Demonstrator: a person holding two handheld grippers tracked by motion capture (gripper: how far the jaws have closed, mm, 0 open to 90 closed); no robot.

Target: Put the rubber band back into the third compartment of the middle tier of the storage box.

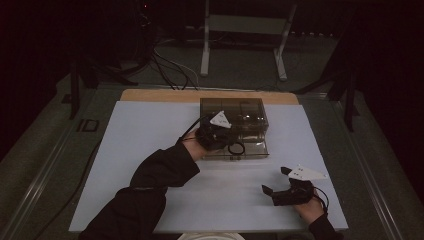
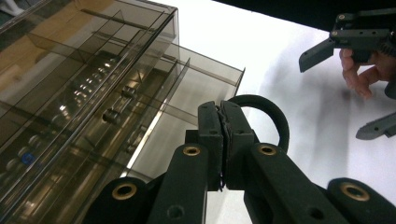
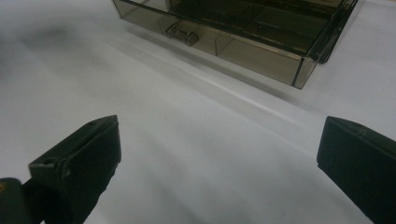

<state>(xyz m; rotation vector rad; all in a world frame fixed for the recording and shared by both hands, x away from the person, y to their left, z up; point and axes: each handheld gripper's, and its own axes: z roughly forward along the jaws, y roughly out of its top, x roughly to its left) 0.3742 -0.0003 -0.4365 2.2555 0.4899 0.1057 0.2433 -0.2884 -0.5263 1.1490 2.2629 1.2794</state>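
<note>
White table (image 1: 150, 150); smoky organiser box (image 1: 232, 117) at far edge, drawer (image 1: 250, 147) pulled toward near edge. Left gripper (image 2: 222, 140) clamped on black ring (image 2: 273, 119) over drawer. Right gripper (image 1: 277, 182) near right corner, agape, idle. Best lowered into a compartment before release.

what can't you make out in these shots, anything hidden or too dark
- High view: the contents of the smoky plastic drawer box are lost in dim light and tinted walls.
- Left gripper view: the shut left tool covers where it meets the black ring, so what it pinches is unclear.
- Right gripper view: the open drawer is cut off by the top edge.
</note>
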